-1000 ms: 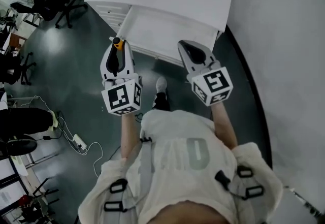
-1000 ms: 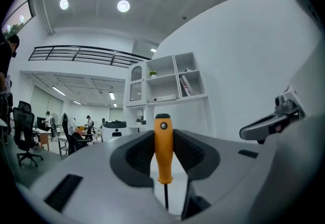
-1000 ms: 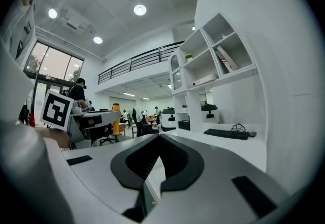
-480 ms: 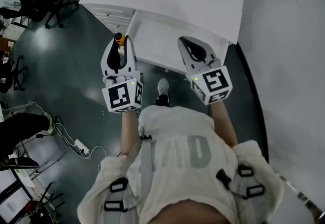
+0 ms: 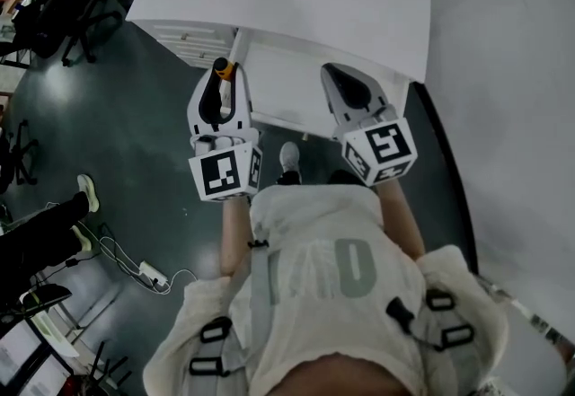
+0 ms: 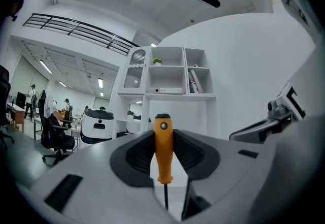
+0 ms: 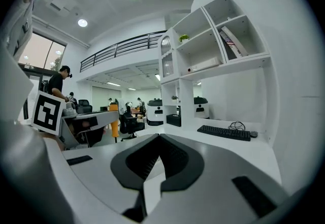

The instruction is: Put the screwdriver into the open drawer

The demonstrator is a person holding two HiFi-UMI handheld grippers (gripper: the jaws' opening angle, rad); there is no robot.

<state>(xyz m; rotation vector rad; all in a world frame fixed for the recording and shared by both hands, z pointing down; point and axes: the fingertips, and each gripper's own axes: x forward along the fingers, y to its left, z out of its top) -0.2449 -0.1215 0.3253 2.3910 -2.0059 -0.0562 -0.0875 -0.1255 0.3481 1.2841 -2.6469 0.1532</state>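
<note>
Hunting for print now, and there's hardly any to read. The left gripper (image 5: 222, 84) and the right gripper (image 5: 346, 84) each carry a cube (image 5: 225, 174) faced with black-and-white square markers. Those are coded patterns, with no letters or digits. The person's pale shirt (image 5: 328, 264) bears big faded grey characters across the front, too washed out to spell. On the shelf, the book spines (image 7: 232, 40) show print far too small to make out.

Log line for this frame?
left tool: shut on orange-handled screwdriver | right tool: shut, empty | open white drawer: screwdriver not inside
</note>
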